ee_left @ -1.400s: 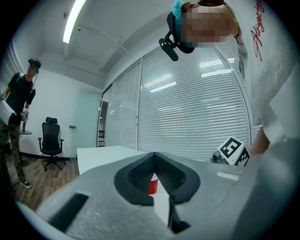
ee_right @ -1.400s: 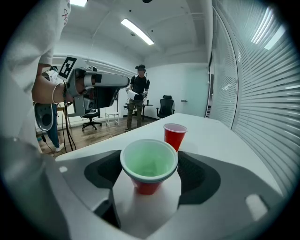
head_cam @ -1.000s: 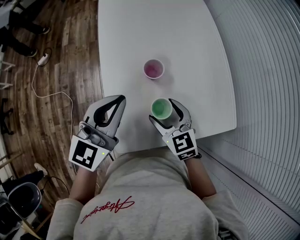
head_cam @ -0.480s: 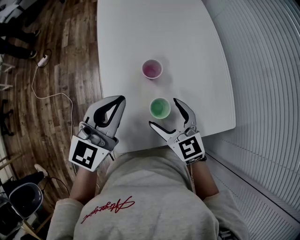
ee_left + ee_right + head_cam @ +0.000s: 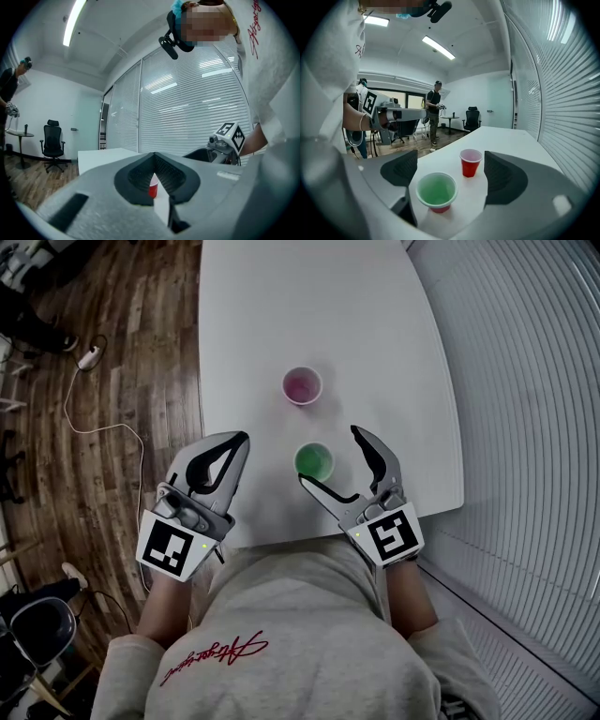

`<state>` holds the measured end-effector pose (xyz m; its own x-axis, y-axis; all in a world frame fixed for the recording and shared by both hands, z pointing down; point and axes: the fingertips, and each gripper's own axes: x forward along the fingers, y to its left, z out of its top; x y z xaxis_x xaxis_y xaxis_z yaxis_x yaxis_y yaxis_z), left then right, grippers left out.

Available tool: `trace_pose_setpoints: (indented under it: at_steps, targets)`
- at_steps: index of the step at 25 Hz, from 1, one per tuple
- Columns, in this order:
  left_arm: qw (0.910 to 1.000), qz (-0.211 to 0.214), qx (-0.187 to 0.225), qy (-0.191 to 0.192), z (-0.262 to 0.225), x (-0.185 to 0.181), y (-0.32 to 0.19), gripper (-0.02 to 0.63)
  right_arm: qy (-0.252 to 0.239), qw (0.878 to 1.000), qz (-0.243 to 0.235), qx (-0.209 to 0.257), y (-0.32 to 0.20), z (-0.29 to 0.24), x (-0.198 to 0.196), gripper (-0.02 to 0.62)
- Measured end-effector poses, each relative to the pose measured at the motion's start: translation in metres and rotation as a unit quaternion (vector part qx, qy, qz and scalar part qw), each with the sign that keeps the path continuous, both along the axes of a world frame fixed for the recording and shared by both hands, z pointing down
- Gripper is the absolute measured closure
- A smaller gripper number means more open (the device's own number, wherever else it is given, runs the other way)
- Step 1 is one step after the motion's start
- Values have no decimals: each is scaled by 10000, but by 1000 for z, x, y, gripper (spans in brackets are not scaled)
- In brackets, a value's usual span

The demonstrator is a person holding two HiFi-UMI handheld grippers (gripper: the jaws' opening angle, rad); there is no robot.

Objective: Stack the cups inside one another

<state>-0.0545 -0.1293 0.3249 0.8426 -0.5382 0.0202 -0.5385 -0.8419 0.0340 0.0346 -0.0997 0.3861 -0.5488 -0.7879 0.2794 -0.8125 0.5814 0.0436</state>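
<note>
From above, in the head view, the white bench [image 5: 375, 334] fills the upper middle of the frame; a red cup [image 5: 302, 386] stands at its centre, and a green cup [image 5: 314, 460] stands just below it, near the lower edge. The right claw [image 5: 333, 457] is spread wide around the green cup and its jaws have just been opening; the cup stands between them on the bench, ungripped. The left claw [image 5: 242, 439] waits at lower left with its jaws pressed together and nothing in them. Red handwritten script crosses the sweatshirt [image 5: 281, 634], too looped to read; the marker cubes carry only black-and-white squares.

Along the left gripper view, the left claw [image 5: 154, 157] shows its tips meeting; the red cup [image 5: 153, 190] peeps through the gap behind them, far off.

Along the right gripper view, the right claw [image 5: 450, 168] stands agape; the green cup [image 5: 436, 191] sits nearer the jaw at frame left, red showing at its foot, so it may already be nested in a red one; the red cup [image 5: 470, 161] stands beyond, apart. No print shows on either cup.

One placement looks finished; next, one cup must be pinched lightly, lifted and lined up over the other's mouth.
</note>
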Motion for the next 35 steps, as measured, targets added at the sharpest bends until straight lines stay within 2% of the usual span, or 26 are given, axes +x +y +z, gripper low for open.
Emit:
trace_pose_setpoints:
  at_steps: [6, 10, 12, 15, 21, 35]
  targets:
    - [9997, -247, 41, 23, -12, 4, -5, 609, -90, 9997, -86, -204, -15, -10, 12, 163]
    - [9991, -411, 44, 64, -21, 0, -3, 607, -127, 9996, -247, 62, -28, -25, 8, 166]
    - [9987, -502, 31, 58, -26, -2, -6, 608, -109, 9994, -336, 54, -36, -30, 7, 167]
    - [9978, -664, 10, 33, -27, 0, -8, 608, -33, 9990, -416, -139, -43, -25, 14, 167]
    - [9950, -995, -11, -39, -19, 3, -10, 608, -41, 9979, -601, -219, -57, -7, 23, 167]
    - [9860, -1642, -223, -190, -28, -23, -22, 608, 175, 9938, -990, -464, -102, 12, 6, 169]
